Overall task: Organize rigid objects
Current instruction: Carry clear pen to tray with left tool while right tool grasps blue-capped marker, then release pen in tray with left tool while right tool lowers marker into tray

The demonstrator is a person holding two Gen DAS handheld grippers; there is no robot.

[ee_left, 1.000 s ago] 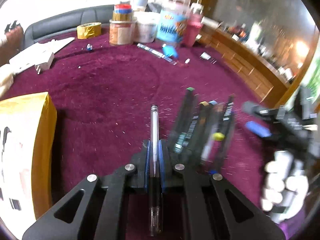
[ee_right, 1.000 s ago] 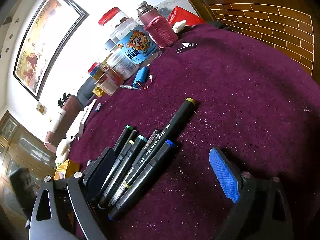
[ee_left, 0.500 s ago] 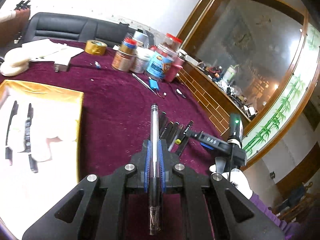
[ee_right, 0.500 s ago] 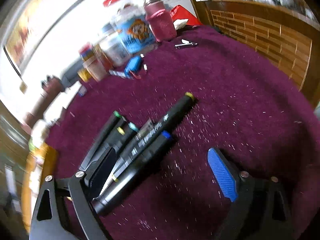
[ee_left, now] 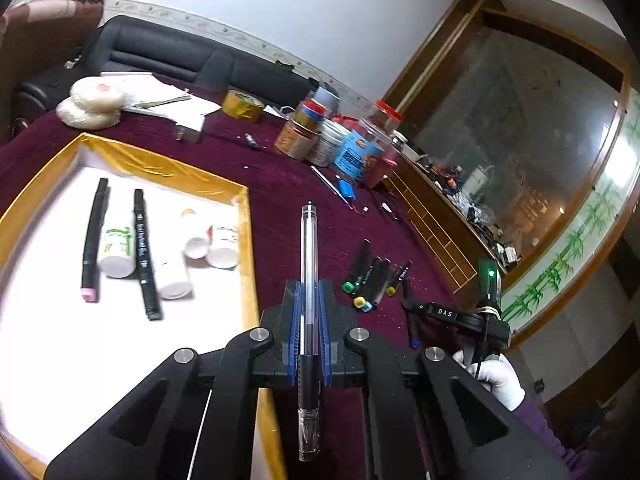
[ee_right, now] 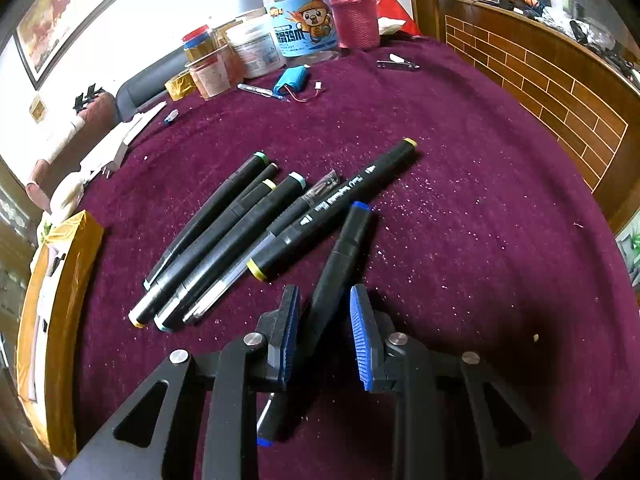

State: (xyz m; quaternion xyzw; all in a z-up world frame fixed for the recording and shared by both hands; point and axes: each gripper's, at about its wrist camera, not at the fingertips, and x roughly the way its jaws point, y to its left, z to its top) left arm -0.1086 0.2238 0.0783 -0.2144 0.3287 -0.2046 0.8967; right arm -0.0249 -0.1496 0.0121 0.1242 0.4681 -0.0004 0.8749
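Note:
My left gripper (ee_left: 309,296) is shut on a clear gel pen (ee_left: 309,264) and holds it above the right edge of the gold-rimmed white tray (ee_left: 244,240). The tray holds two black markers (ee_left: 142,252) and several white bottles (ee_left: 116,246). My right gripper (ee_right: 324,304) is low over the maroon cloth, jaws partly open around a blue-capped black marker (ee_right: 340,264), not clamped. Several more black markers (ee_right: 224,236) and a clear pen (ee_right: 260,252) lie just left of it; the cluster also shows in the left wrist view (ee_left: 372,276).
Jars and tubs (ee_right: 256,48), a pink bottle (ee_right: 354,16), a blue battery pack (ee_right: 292,80), tape roll (ee_left: 242,105) and papers (ee_left: 160,100) stand at the table's far side. A wooden brick-pattern ledge (ee_right: 540,80) borders the right.
My left gripper has risen and swung left with the pen, over the tray's edge. My right gripper has shifted right and narrowed its jaws around the blue-capped marker.

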